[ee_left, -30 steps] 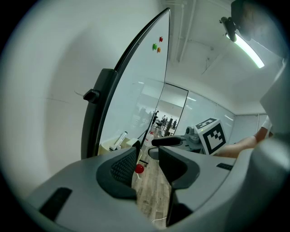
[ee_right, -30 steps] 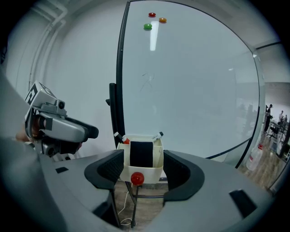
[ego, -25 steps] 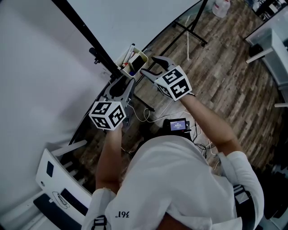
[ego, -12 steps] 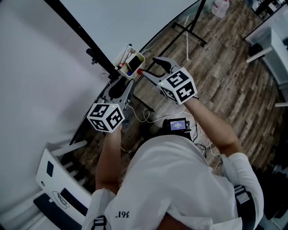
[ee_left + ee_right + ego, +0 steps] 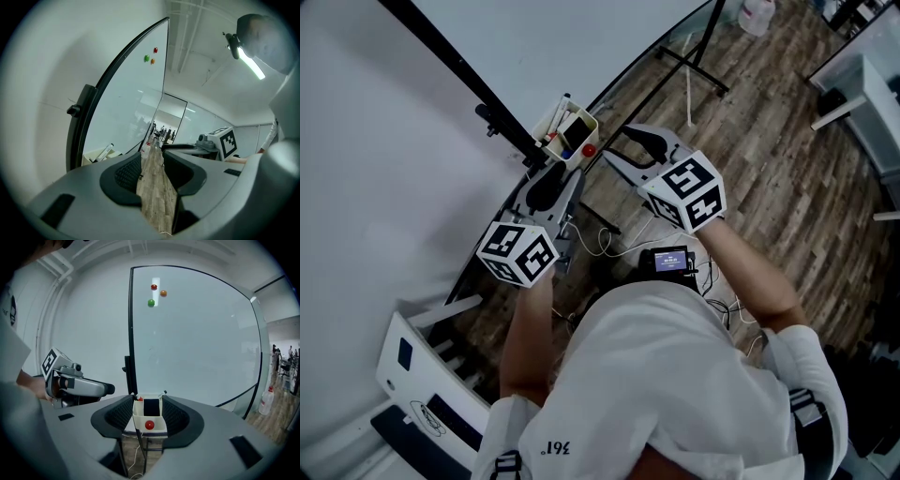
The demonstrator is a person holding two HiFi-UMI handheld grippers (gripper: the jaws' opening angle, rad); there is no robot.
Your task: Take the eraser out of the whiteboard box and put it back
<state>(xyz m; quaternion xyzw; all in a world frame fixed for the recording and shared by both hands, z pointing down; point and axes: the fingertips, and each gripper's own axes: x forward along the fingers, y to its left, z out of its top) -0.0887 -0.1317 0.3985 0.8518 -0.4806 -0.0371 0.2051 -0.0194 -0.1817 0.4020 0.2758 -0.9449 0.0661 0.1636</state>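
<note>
The eraser [image 5: 151, 407] stands upright in the box [image 5: 141, 424], centre frame, dead ahead of the right tool [image 5: 616, 142], whose empty jaws are closing. The left tool [image 5: 151, 157], narrowly apart and empty, aims beside the box.

clear: front of box [image 5: 160, 423] | blocked: whiteboard [image 5: 197, 333] right behind it

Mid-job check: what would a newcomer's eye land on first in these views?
The white box at the whiteboard's lower corner sits dead centre in the right gripper view, with a red magnet on its front and the black eraser inside. The right gripper hangs just short of it, its jaws closing on nothing. Three coloured magnets dot the board's top.
</note>
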